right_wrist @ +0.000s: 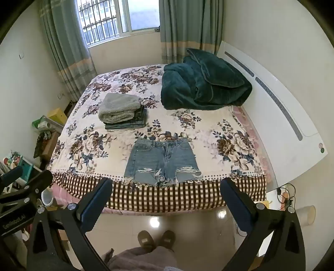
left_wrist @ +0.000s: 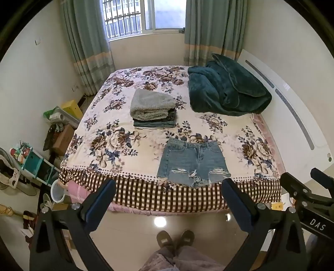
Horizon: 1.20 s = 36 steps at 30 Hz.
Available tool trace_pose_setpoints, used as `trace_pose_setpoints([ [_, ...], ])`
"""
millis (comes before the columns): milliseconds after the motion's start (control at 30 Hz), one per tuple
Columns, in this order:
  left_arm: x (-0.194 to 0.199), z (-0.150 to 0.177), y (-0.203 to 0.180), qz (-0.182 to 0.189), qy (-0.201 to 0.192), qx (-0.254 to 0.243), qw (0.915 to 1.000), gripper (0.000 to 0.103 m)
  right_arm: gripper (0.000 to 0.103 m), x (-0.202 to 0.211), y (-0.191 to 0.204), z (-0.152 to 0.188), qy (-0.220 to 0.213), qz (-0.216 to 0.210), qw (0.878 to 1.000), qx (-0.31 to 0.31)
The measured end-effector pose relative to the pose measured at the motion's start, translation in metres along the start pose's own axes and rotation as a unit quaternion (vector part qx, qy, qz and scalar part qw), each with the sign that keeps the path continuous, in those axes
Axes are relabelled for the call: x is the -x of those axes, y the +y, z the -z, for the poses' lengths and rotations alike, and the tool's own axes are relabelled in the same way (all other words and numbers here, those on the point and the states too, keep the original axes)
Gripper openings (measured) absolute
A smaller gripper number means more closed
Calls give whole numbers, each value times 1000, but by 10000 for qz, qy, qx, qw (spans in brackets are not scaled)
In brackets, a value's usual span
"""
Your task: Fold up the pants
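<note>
Blue denim shorts (left_wrist: 193, 161) with frayed hems lie flat on the floral bed cover (left_wrist: 117, 143), waistband away from me, hems at the near edge. They also show in the right wrist view (right_wrist: 163, 160). My left gripper (left_wrist: 169, 187) is open and empty, held back over the floor in front of the bed. My right gripper (right_wrist: 167, 186) is open and empty, also short of the bed edge. A stack of folded clothes (left_wrist: 153, 110) topped by a grey fleece sits further back on the bed; it shows in the right wrist view too (right_wrist: 123, 113).
A dark green blanket (left_wrist: 225, 87) is bunched at the bed's back right by the white headboard (left_wrist: 292, 108). Boxes and clutter (left_wrist: 62, 125) stand left of the bed. My slippered feet (left_wrist: 175, 239) are on the shiny floor. A window with curtains (left_wrist: 144, 16) is behind.
</note>
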<state>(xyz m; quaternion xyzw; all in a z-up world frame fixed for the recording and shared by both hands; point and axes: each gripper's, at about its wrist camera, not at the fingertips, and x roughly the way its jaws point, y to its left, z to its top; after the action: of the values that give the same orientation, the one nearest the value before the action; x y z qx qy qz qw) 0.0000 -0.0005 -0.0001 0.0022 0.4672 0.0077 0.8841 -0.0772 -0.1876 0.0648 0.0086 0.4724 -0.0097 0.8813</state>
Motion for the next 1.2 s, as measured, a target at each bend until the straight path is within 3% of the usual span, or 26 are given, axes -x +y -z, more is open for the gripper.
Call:
trace_pose_setpoints([
  [1200, 8, -10, -4, -9, -67, -2, 10000, 102, 103, 14, 3, -19, -37, -75, 10000, -2],
])
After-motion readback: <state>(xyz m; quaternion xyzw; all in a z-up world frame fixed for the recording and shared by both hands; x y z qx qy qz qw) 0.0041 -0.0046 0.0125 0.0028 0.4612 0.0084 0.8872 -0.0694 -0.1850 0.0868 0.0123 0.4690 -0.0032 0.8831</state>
